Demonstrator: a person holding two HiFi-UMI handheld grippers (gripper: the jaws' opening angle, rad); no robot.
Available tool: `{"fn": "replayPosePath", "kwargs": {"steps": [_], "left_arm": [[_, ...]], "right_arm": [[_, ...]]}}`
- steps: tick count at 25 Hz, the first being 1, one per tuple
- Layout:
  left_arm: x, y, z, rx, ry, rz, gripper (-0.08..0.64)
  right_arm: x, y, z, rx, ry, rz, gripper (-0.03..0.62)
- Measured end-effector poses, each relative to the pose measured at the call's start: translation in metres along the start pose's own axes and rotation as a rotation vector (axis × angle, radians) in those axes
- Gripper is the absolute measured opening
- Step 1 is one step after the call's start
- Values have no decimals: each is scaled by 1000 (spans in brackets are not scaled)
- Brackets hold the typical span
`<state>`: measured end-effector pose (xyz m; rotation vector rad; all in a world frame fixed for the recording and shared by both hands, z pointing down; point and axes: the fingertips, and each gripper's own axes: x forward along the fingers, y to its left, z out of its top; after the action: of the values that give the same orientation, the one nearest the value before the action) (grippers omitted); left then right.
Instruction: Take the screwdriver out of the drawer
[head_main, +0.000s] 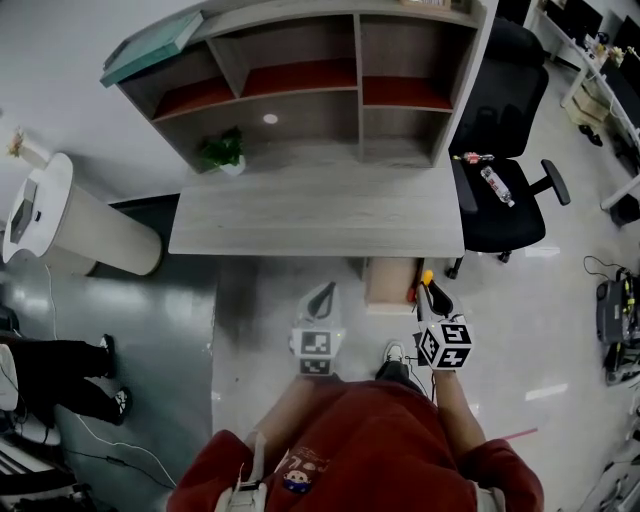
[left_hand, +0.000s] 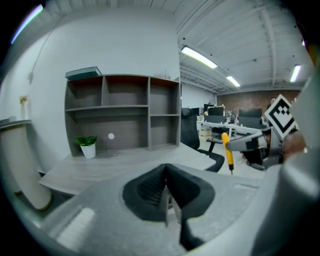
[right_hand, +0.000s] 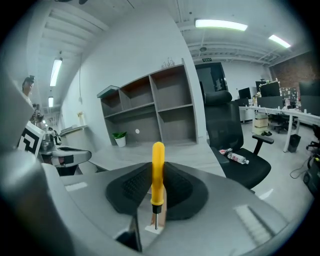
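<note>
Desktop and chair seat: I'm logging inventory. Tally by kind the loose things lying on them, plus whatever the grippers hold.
Potted plant: 1
Plastic bottle: 1
Small red-and-white item: 1
Yellow screwdriver: 1
Total: 4

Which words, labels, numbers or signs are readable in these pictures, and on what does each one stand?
No text can be read anywhere.
Cubes: square patterns only, no letters.
Green sign near the ceiling: too small to read.
Bottle label: too blurred to read.
</note>
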<state>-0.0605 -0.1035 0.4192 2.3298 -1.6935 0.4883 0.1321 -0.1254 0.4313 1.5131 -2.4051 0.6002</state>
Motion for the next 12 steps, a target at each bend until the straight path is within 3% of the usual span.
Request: {"fn": "replayPosePath", "kwargs": {"steps": [12], "left_arm": [[3,6,0,-14,-1,6,-3]], "right_arm": [[9,6,0,-14,17,10,67]]}}
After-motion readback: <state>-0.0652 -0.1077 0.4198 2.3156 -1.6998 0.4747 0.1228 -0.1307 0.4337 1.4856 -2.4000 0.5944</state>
